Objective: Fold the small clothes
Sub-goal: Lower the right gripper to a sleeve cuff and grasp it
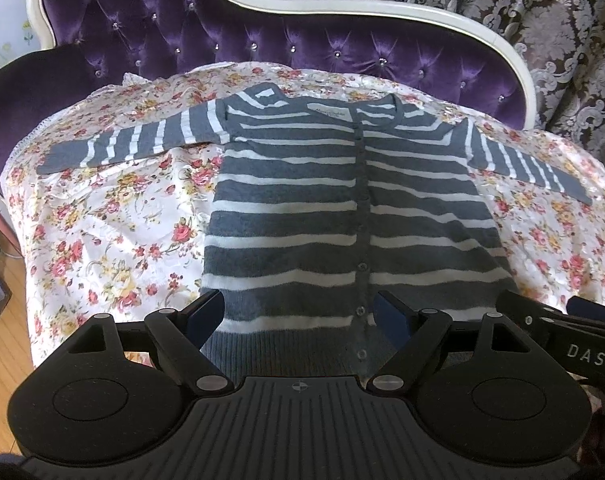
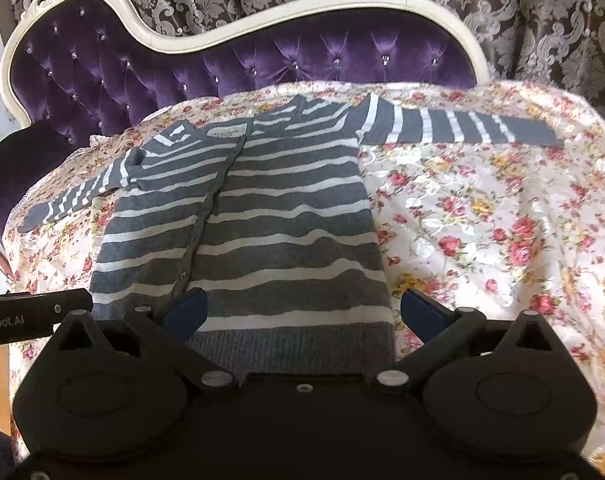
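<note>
A small grey cardigan with white stripes [image 1: 302, 208] lies flat and buttoned on a floral cloth, sleeves spread out to both sides; it also shows in the right wrist view [image 2: 270, 216]. My left gripper [image 1: 300, 312] is open, its fingers straddling the left half of the hem without holding it. My right gripper [image 2: 302, 308] is open, its fingers straddling the right half of the hem. The right gripper's body shows at the right edge of the left wrist view [image 1: 562, 328].
The white floral cloth [image 1: 114, 216] covers the seat of a purple tufted sofa [image 1: 230, 36] with a cream frame. Patterned curtains [image 2: 522, 12] hang behind. Wooden floor [image 1: 2, 360] lies at the lower left.
</note>
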Action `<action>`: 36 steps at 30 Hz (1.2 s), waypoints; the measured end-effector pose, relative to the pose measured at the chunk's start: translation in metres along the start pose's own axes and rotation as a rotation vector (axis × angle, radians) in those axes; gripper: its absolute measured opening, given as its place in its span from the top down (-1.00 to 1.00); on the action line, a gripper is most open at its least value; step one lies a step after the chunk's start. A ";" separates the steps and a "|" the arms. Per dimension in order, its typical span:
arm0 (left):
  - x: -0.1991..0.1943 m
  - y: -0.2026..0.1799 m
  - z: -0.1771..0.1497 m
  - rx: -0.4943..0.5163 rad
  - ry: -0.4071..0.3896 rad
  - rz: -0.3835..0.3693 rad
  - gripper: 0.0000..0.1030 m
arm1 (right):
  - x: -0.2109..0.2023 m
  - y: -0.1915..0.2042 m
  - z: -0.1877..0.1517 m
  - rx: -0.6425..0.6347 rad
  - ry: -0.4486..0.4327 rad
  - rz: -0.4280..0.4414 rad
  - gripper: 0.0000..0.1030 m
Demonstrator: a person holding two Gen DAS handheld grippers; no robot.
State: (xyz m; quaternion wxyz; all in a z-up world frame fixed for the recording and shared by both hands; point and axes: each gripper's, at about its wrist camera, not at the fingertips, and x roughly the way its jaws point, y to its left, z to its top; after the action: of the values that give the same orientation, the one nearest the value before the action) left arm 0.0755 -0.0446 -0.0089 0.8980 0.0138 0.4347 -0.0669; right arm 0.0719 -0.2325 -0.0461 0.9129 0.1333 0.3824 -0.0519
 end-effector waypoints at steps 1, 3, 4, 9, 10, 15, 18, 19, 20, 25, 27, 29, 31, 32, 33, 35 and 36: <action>0.004 0.001 0.002 0.002 0.003 -0.001 -0.57 | 0.004 -0.001 0.001 0.006 0.010 0.005 -0.99; 0.013 0.003 0.006 0.005 0.010 -0.004 -0.57 | 0.013 -0.003 0.005 0.021 0.036 0.015 -0.99; 0.017 0.004 0.008 0.005 0.013 -0.007 -0.57 | 0.017 -0.004 0.007 0.028 0.047 0.021 -0.99; 0.040 0.010 0.019 0.018 0.020 -0.013 -0.57 | 0.038 -0.011 0.017 0.056 0.083 0.052 -0.99; 0.045 0.011 0.021 0.023 0.021 -0.012 -0.57 | 0.043 -0.014 0.020 0.062 0.092 0.058 -0.99; 0.071 0.017 0.038 0.039 0.016 -0.004 -0.57 | 0.066 -0.028 0.035 0.113 0.123 0.110 -0.99; 0.086 0.020 0.049 0.051 0.008 -0.006 -0.57 | 0.078 -0.039 0.046 0.132 0.121 0.143 -0.99; 0.091 0.020 0.053 0.056 0.005 -0.005 -0.57 | 0.082 -0.043 0.051 0.138 0.119 0.153 -0.99; 0.096 0.021 0.056 0.060 0.002 -0.005 -0.57 | 0.086 -0.049 0.055 0.147 0.115 0.164 -0.99; 0.121 0.025 0.067 0.062 0.010 -0.015 -0.57 | 0.107 -0.085 0.082 0.235 0.116 0.249 -0.99; 0.130 0.028 0.068 0.053 0.022 -0.029 -0.57 | 0.114 -0.103 0.093 0.284 0.102 0.275 -0.99; 0.137 0.030 0.067 0.045 0.029 -0.039 -0.57 | 0.118 -0.122 0.102 0.330 0.066 0.264 -0.99; 0.143 0.032 0.067 0.047 0.035 -0.043 -0.57 | 0.120 -0.142 0.111 0.361 0.020 0.240 -0.99; 0.145 0.032 0.067 0.051 0.037 -0.043 -0.57 | 0.121 -0.152 0.115 0.381 0.002 0.226 -0.99; 0.147 0.032 0.066 0.057 0.035 -0.041 -0.57 | 0.122 -0.163 0.120 0.404 -0.019 0.218 -0.99; 0.149 0.031 0.066 0.071 0.017 -0.033 -0.58 | 0.122 -0.187 0.128 0.445 -0.064 0.205 -0.99; 0.150 0.030 0.066 0.076 0.010 -0.032 -0.59 | 0.122 -0.199 0.132 0.462 -0.089 0.189 -0.99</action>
State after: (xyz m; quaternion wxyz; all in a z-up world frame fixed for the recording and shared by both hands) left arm 0.2223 -0.0363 -0.0862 0.8935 0.0410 0.4363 -0.0976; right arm 0.2087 -0.4594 -0.0847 0.8749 0.3712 0.3054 -0.0582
